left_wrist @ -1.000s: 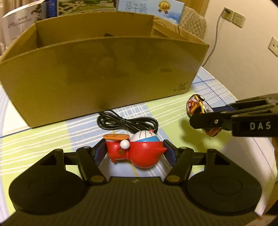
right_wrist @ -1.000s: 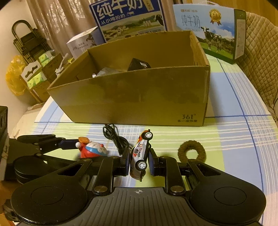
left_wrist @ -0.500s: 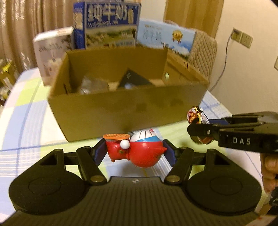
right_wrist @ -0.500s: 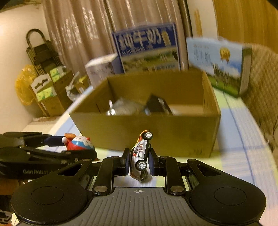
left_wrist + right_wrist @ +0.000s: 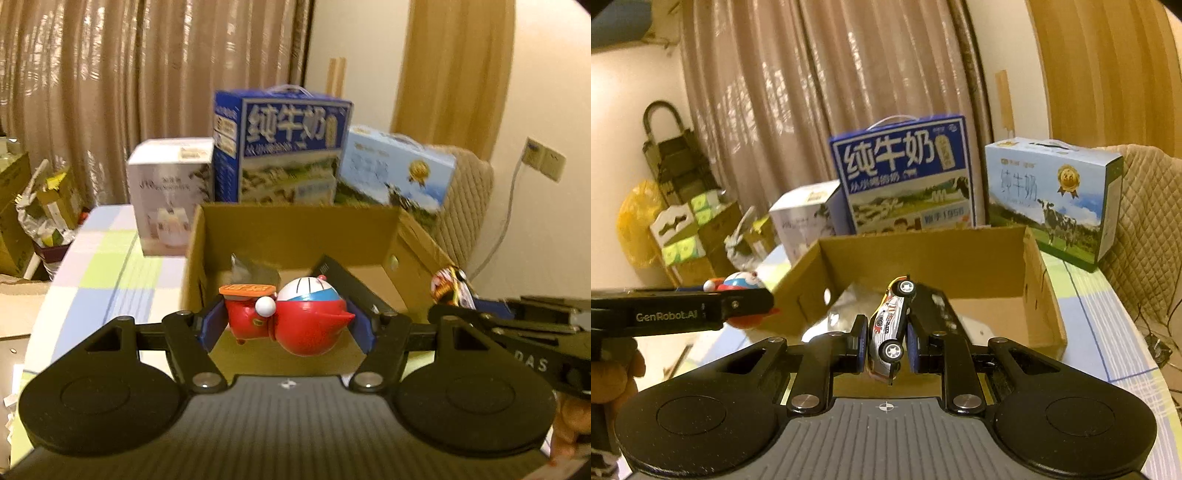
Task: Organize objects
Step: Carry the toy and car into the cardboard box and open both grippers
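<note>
My left gripper [image 5: 288, 325] is shut on a red, white and blue round cartoon toy [image 5: 295, 317] and holds it in the air over the near wall of the open cardboard box [image 5: 295, 229]. My right gripper [image 5: 886, 339] is shut on a small white and orange toy car [image 5: 890, 325], held on its side above the box's near edge [image 5: 1045, 295]. The toy car also shows at the right of the left wrist view [image 5: 448, 286]. The cartoon toy shows at the left of the right wrist view [image 5: 742, 282]. Inside the box lie a dark flat item [image 5: 343, 277] and a crinkled clear wrapper [image 5: 255, 269].
Behind the box stand a dark blue milk carton [image 5: 280, 147], a light blue milk carton [image 5: 399, 173] and a white box [image 5: 170, 192]. The checked tablecloth [image 5: 110, 266] extends left of the box. A quilted chair back [image 5: 1145, 229] is at the right.
Both grippers rose from table height and moved forward, carrying their toys. The box interior has come into view; the cable and brown ring on the table have dropped out of view.
</note>
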Tool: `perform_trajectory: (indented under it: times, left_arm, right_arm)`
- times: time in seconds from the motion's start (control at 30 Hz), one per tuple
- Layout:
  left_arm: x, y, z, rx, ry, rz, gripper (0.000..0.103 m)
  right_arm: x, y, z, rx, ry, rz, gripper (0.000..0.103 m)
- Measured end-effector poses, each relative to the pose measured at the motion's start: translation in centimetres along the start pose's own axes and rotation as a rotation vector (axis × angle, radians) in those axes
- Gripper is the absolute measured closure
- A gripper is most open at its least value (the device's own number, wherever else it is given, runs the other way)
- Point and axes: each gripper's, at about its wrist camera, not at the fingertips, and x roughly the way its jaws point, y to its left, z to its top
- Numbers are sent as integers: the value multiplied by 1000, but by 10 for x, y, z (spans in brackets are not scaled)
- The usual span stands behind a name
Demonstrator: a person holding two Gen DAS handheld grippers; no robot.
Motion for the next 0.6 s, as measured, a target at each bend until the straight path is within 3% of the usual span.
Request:
perform_trajectory:
  times: [0.17, 0.53, 0.6]
  left_arm:
    - [14, 15, 16, -63, -17, 9, 39]
    - [64, 30, 29, -73, -5, 18, 38]
    - [70, 33, 29, -91, -15, 12, 23]
  right_arm:
    - [21, -7, 18, 50, -17, -3, 85]
    - [66, -20, 19, 110, 27, -11, 85]
    - [69, -23, 17, 125, 38, -11, 85]
